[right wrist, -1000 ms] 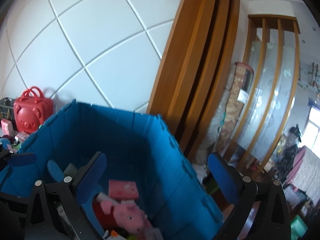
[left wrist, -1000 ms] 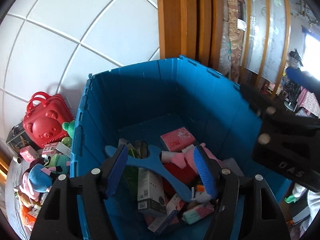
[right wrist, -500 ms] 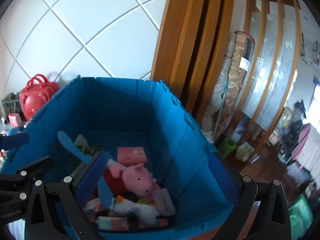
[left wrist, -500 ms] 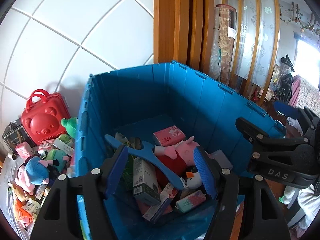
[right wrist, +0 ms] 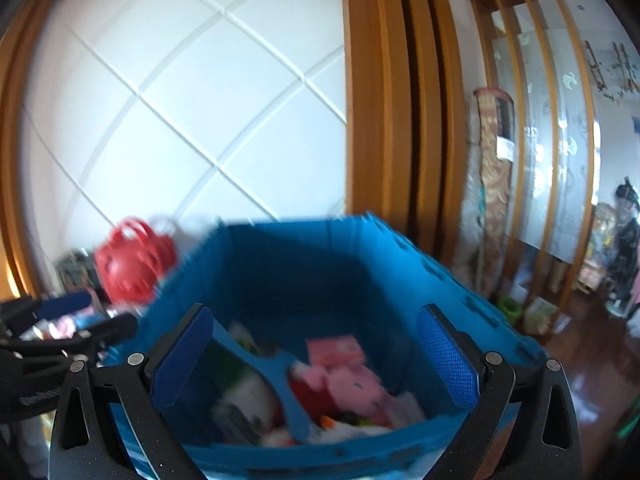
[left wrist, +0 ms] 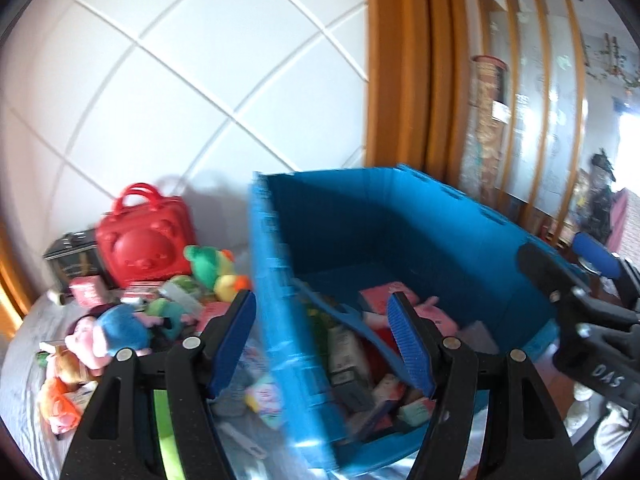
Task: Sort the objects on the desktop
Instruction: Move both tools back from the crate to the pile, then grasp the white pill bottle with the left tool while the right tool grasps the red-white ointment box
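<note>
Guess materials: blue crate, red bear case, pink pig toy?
Blue crate: looks like rigid moulded plastic, matte, ribbed walls with notched rim. Red bear case: probably hard glossy plastic, embossed face catching highlights. Pink pig toy: seemingly soft plush fabric, though blurred.

White letters "DAS" on the black body of the right hand-held gripper (left wrist: 600,264), other print blurred

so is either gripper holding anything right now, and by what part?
Nothing held. The left gripper and right gripper both stand open with empty jaws, over the blue bin.
</note>
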Available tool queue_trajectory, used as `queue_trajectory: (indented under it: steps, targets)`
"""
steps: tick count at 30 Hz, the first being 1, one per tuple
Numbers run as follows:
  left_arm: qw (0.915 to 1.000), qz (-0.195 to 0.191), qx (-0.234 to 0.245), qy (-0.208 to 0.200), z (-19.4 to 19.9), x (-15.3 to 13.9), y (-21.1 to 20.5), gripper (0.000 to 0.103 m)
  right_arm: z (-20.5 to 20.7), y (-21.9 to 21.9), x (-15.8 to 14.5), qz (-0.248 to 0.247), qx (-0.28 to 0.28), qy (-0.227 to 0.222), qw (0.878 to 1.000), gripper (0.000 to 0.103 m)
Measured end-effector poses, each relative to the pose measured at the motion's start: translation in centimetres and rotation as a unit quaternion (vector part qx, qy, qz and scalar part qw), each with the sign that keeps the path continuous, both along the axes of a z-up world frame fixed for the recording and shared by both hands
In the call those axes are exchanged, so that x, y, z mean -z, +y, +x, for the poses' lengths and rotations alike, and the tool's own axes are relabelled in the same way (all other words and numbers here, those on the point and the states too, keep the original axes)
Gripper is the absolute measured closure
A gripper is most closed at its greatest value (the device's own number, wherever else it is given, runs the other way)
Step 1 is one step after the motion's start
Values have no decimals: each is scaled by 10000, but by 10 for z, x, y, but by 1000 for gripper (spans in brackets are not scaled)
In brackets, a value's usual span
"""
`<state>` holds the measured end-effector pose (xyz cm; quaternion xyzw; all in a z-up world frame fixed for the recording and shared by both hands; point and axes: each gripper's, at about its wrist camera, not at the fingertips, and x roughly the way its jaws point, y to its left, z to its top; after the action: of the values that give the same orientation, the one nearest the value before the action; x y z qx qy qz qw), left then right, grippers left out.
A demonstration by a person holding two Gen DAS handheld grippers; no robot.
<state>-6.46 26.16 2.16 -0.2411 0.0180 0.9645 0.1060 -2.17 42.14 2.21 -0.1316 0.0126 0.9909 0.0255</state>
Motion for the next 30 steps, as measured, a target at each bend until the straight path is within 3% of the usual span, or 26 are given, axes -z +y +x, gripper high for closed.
queue_trajectory:
  steps: [7,14,17,21,27,30]
  targets:
    - [9976,8,-682,-119,8,14,-75,35,-8,-72,2,3,-1028,126,9946,0]
    - [9846,83,-1710,-361,26,42,-180,35,-11,-164,4,163,-1995,151,9796,0]
    - [9725,74,-2197,-773,32,72,-229,35,-16,-211,15,279,-2372,0,9711,0]
    - [9497,17,-2764,-1471,42,123,-294,35,-26,-270,42,315,-2877,-467,9561,0]
    - [9048,510,-3352,-2577,61,213,-375,35,-45,-346,117,580,-3456,-1481,9248,0]
    - [8923,744,-3414,-2859,68,243,-392,35,-55,-366,154,688,-3561,-2037,9094,0]
